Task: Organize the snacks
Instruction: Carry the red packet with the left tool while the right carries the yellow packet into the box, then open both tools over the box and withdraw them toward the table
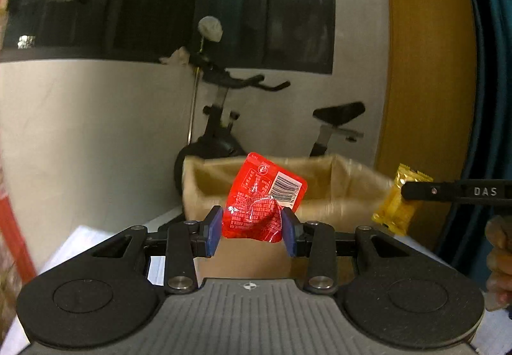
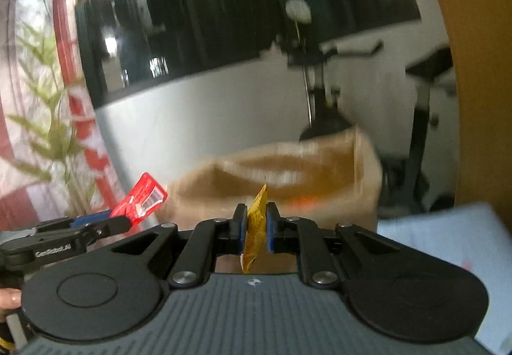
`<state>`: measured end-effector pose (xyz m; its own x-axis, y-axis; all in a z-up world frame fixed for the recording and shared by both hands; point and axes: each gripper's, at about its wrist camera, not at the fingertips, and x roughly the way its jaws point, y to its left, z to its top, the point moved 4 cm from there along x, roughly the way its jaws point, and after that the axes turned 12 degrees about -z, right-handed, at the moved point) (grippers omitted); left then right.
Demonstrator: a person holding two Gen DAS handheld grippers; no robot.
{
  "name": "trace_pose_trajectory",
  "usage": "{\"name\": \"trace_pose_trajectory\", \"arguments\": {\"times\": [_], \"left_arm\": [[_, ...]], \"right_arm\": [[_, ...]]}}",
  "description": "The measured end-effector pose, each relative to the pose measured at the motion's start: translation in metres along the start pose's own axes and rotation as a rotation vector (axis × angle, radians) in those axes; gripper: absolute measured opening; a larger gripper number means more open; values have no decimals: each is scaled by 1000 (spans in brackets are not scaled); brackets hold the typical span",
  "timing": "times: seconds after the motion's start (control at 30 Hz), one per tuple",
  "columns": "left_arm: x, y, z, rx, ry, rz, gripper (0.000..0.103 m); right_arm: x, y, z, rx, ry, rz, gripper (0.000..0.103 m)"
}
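Note:
My left gripper (image 1: 251, 228) is shut on a red snack packet (image 1: 262, 198) with a barcode and holds it up in front of an open cardboard box (image 1: 336, 182). My right gripper (image 2: 256, 227) is shut on a thin yellow snack packet (image 2: 254, 227), held edge-on before the same box (image 2: 320, 163). In the left wrist view the yellow packet (image 1: 400, 204) shows at the right, in the right gripper's fingers (image 1: 448, 191). In the right wrist view the red packet (image 2: 140, 198) shows at the left.
The box stands on a white table (image 2: 448, 236). An exercise bike (image 1: 224, 131) stands behind the box against a grey wall under a dark window. A green plant (image 2: 54, 137) and a red-and-white cloth are at the left. A yellow panel (image 1: 425, 67) is at the right.

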<state>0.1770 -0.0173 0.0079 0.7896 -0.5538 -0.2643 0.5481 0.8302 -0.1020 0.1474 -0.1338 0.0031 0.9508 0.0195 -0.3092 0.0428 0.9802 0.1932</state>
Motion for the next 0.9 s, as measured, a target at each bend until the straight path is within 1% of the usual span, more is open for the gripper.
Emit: {"name": "trace_pose_trajectory", "arguments": {"times": [0.1, 0.17, 0.23, 0.33, 0.4, 0.47, 0.53, 0.57, 0.6, 0.63, 0.67, 0.7, 0.73, 0.77, 0.8, 0.83, 0.9], "left_arm": [[27, 0, 25, 24, -11, 4, 41], [47, 0, 35, 23, -4, 10, 41], [69, 0, 42, 12, 9, 24, 41], [88, 0, 45, 3, 39, 33, 41], [101, 4, 41, 2, 68, 40, 42], [109, 9, 37, -9, 100, 46, 44], [114, 14, 31, -31, 120, 57, 54], [115, 20, 29, -39, 125, 58, 56], [115, 23, 27, -46, 129, 58, 56], [116, 28, 26, -53, 132, 55, 57], [116, 31, 24, -61, 136, 58, 57], [115, 34, 24, -67, 139, 62, 61], [114, 35, 24, -71, 140, 64, 68], [112, 36, 24, -70, 137, 66, 72], [109, 36, 24, -65, 129, 69, 78], [107, 36, 25, -60, 122, 73, 82], [102, 35, 28, -55, 113, 82, 84]], "right_arm": [[23, -2, 26, -39, -43, -44, 13], [43, -5, 36, -61, -42, -82, 13], [65, -6, 40, -108, -31, -139, 13], [92, -6, 35, -166, 9, -201, 13], [105, -11, 27, -179, 47, -230, 13], [114, -16, 21, -188, 76, -255, 13], [118, -22, 16, -185, 93, -279, 14], [117, -26, 15, -174, 96, -282, 15], [115, -28, 14, -162, 98, -280, 20], [113, -30, 14, -154, 102, -275, 28], [111, -31, 14, -153, 103, -267, 31], [107, -32, 15, -156, 100, -261, 35], [105, -33, 15, -160, 98, -257, 37], [102, -33, 15, -163, 97, -252, 40], [99, -33, 15, -161, 96, -246, 45], [97, -34, 16, -154, 94, -238, 49], [92, -34, 15, -139, 89, -212, 54]]}}
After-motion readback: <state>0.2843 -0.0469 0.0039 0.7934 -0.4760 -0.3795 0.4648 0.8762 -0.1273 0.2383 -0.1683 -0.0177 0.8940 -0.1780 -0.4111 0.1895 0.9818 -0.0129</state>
